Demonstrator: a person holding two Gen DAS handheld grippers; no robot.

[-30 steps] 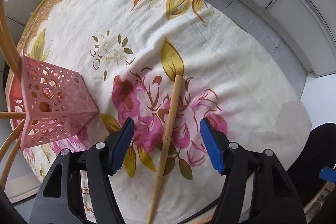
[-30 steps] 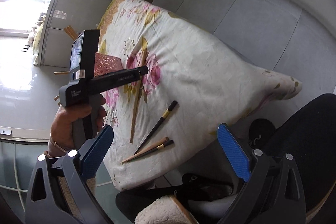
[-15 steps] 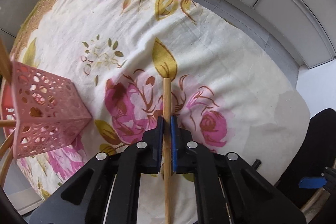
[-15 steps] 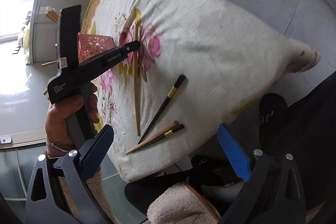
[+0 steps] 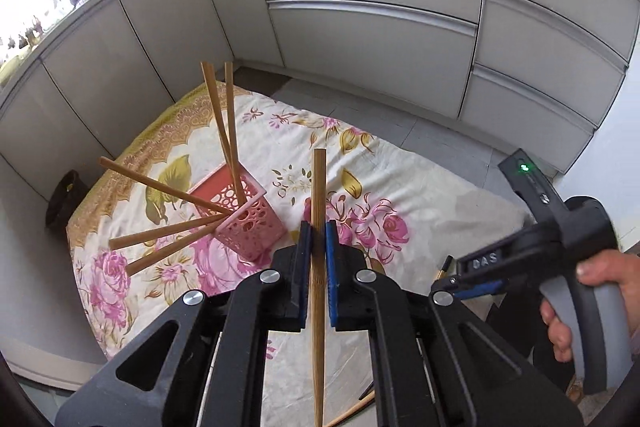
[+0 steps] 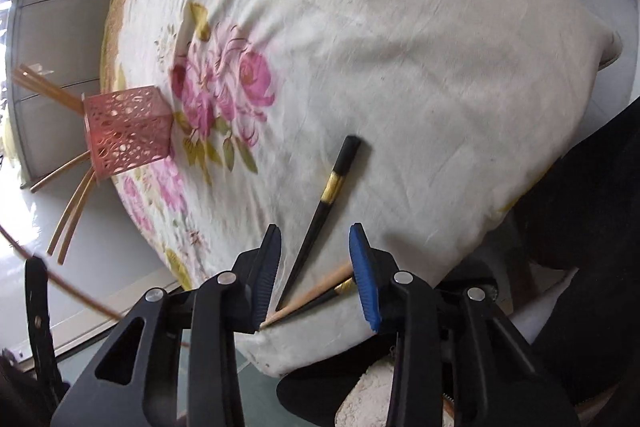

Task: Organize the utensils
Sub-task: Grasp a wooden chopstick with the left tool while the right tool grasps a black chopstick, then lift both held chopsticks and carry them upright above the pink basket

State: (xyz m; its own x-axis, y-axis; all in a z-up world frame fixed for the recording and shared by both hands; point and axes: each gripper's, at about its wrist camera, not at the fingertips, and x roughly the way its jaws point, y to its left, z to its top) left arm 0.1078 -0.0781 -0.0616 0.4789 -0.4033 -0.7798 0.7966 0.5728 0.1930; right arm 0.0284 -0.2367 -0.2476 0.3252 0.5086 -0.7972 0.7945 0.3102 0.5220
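**Carrying one chopstick to the holder while the other hand lined up the next**

Grey kitchen cabinets (image 5: 360, 39) backed a table draped in a floral cloth (image 5: 400, 187), and on it a pink perforated holder (image 5: 248, 223) stood with five wooden chopsticks (image 5: 218, 115) fanning out of it at loose angles. The left gripper (image 5: 316, 239) was clamped on a light wooden chopstick (image 5: 319, 187), held mid-shaft and clear of the cloth, just beside the holder. To finish that step well, the tip probably needed aiming at the open mouth of the holder between the leaning sticks, with release only once the end was inside; a sideways knock could tip so light a basket.

The right gripper (image 6: 314, 267) hung with jaws apart over the near edge of the table, straddling a black chopstick with a gold band (image 6: 328, 195). Beside it lay a light wooden chopstick (image 6: 312, 293) touching another dark one (image 6: 340, 287), only partly visible. Closing on the single black stick, above where the three converged, looked the cleaner pick, since they lay near the cloth's edge and could slide off.
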